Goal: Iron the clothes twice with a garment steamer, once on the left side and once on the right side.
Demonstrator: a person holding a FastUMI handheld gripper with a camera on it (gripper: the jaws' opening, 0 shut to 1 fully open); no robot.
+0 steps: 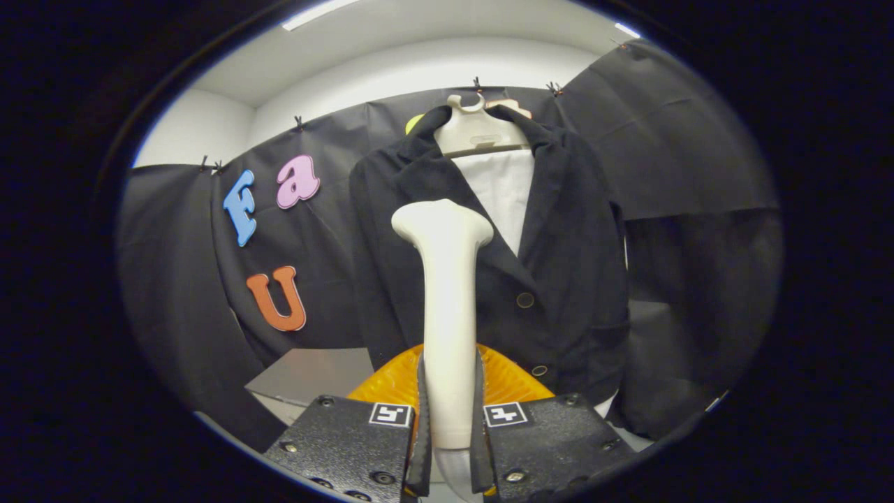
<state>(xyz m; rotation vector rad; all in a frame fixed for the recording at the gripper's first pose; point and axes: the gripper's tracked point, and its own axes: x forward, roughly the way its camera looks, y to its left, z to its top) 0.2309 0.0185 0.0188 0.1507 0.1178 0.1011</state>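
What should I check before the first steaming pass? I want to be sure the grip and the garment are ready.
1. Grip: claw shut on the steamer, a finger pressing each side of its handle. Ok.
2. Steamer attitude: upright, head up beyond the fingers. Ok.
3. Jacket: hangs on its hanger against the black cloth, front facing the claw. Ok.
4. Head against fabric: overlaps the jacket's left front panel, but contact cannot be judged. Cannot tell.
5. Steam coming out: none visible. Cannot tell.
6. Orange object behind the handle: close to the fingers, clearance unclear. Cannot tell.
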